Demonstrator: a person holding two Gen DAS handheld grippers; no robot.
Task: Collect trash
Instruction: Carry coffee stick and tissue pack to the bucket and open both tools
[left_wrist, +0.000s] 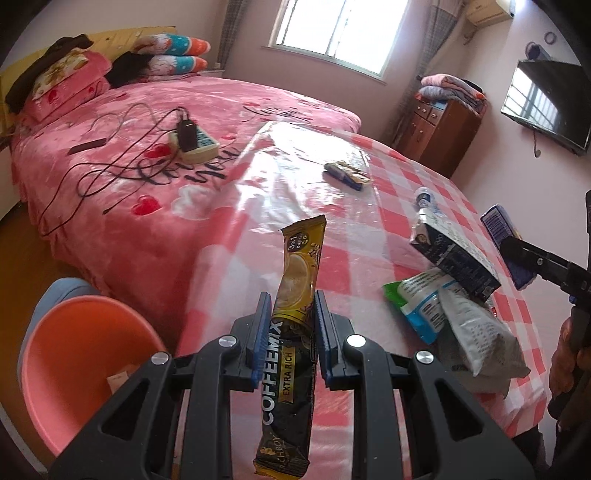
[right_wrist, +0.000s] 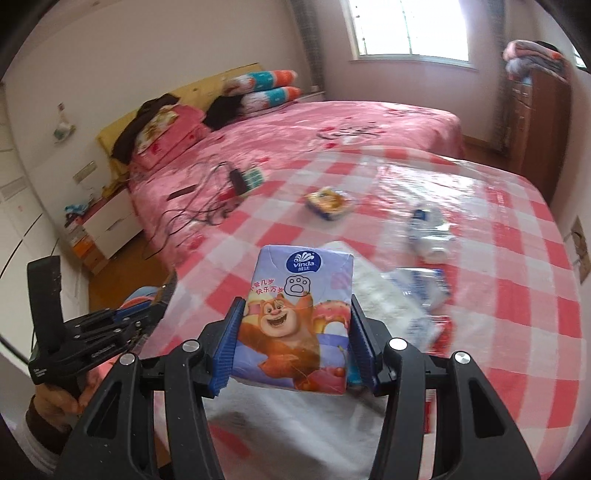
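In the left wrist view, the left gripper (left_wrist: 290, 328) has its jaws clamped on one coffee sachet (left_wrist: 291, 325), which stands up between the two blue pads above the near edge of the table (left_wrist: 332, 236). To the left, below the table, there is one orange basin (left_wrist: 81, 365) with a small piece of paper inside. On the checked cloth lie one small blue and yellow packet (left_wrist: 347, 173), one crushed plastic bottle (left_wrist: 424, 197), one dark carton (left_wrist: 456, 254), one green and white wrapper (left_wrist: 413, 302) and one white bag (left_wrist: 476, 332); the carton rests on the wrapper and the bag. At the right edge the right gripper (left_wrist: 517, 254) holds one blue pack. One power strip (left_wrist: 194, 142) with cables lies on the bed (left_wrist: 110, 147).

In the right wrist view, the right gripper (right_wrist: 295, 328) has its jaws clamped on one tissue pack (right_wrist: 295, 321) with a bear picture, held over the table (right_wrist: 517, 258). Behind it lie the small packet (right_wrist: 328, 203) and the bottle (right_wrist: 428, 232), both blurred. The left gripper (right_wrist: 122, 325) shows at the left; I cannot tell its jaws from here.
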